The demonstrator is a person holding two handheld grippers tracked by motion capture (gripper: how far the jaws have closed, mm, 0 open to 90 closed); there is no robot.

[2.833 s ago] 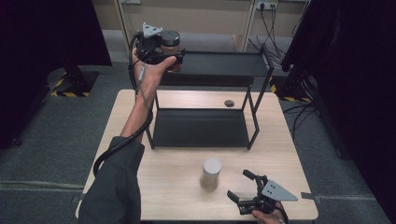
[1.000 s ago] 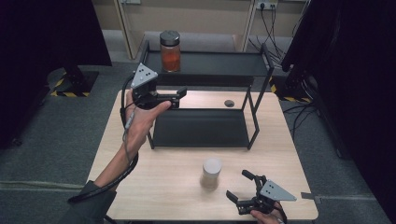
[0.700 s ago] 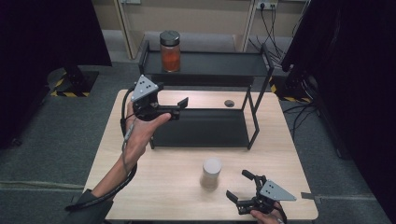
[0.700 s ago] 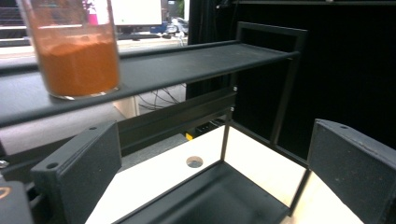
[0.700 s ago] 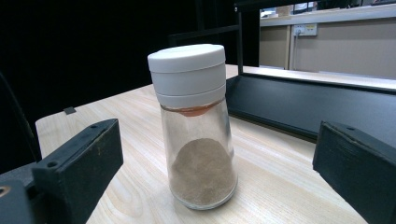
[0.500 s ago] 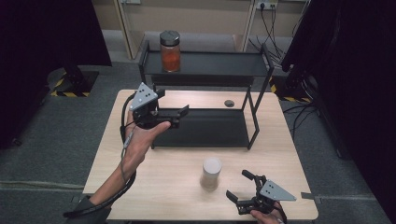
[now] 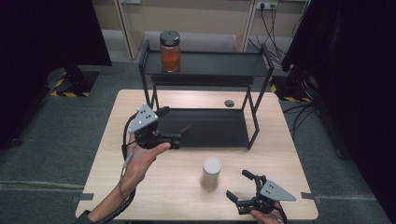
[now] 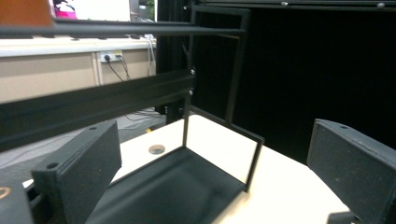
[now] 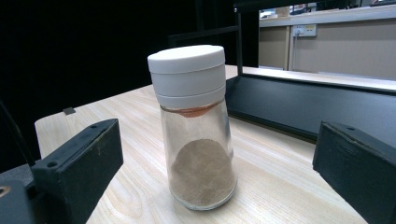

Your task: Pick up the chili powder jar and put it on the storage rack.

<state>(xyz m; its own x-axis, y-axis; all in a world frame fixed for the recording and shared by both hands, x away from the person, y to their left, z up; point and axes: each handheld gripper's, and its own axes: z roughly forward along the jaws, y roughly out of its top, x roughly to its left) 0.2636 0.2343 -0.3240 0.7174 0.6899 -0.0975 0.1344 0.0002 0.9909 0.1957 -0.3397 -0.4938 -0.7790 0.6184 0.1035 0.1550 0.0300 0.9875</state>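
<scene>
Right gripper view: shaker [image 9: 196, 126] stands between the hand-held gripper's [image 9: 215, 186] spread jaws, seemingly untouched.

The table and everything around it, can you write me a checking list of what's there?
Surface: light wooden table, bare apart from the things below.
Job's things: clear glass shaker with white cap, brown powder inside, upright in front of the right gripper; orange-filled glass jar with dark lid on the black metal rack, top shelf.
Clutter: small dark round disc on the table.
Grippers: left gripper open, empty; right open, empty.
Cables: left gripper's cable along the forearm; wall-socket leads.
Surroundings: grey carpet, black curtains.
</scene>
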